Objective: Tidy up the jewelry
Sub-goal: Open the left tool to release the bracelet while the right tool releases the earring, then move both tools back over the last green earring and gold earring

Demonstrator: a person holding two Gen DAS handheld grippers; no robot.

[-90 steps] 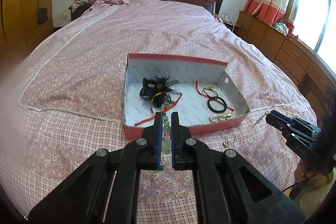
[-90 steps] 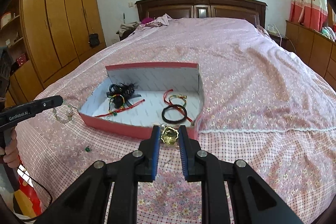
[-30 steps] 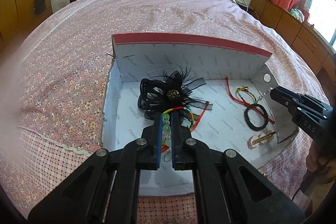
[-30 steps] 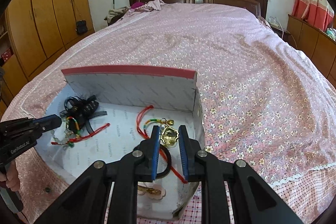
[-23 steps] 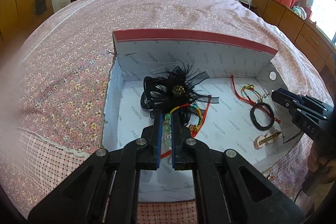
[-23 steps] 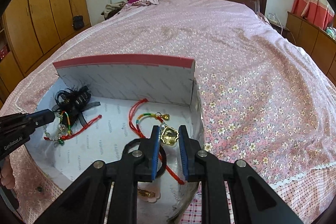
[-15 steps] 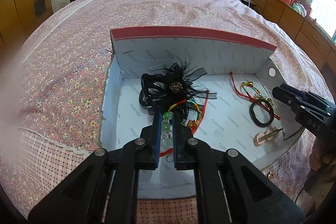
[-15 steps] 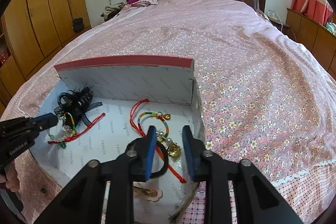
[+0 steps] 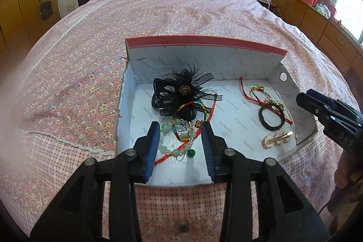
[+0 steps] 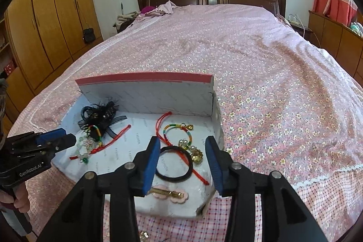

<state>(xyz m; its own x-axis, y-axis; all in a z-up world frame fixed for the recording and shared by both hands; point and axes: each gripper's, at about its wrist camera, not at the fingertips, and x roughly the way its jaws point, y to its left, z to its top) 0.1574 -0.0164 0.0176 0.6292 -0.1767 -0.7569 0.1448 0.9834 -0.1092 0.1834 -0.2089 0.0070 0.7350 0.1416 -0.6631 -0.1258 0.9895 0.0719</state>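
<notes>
The beaded bracelet [image 9: 179, 140] lies on the box floor, directly ahead of the left hand-held gripper [image 9: 180, 146], whose fingers stand spread and hold nothing. The gold pearl brooch [image 10: 192, 150] rests ahead of the right hand-held gripper [image 10: 181, 165], which is likewise spread and empty. The red-rimmed box [image 9: 204, 41] also contains a black feather hairpiece [image 9: 181, 92], a black hair tie [image 10: 174, 162] and a pink hair clip [image 10: 170, 193]. A green bead [image 9: 183, 227] lies below the left hand-held gripper on the bed [image 10: 261, 60], outside the box; collection appears nearly complete. Wooden wardrobes [image 10: 56, 22] line the room's wall.
</notes>
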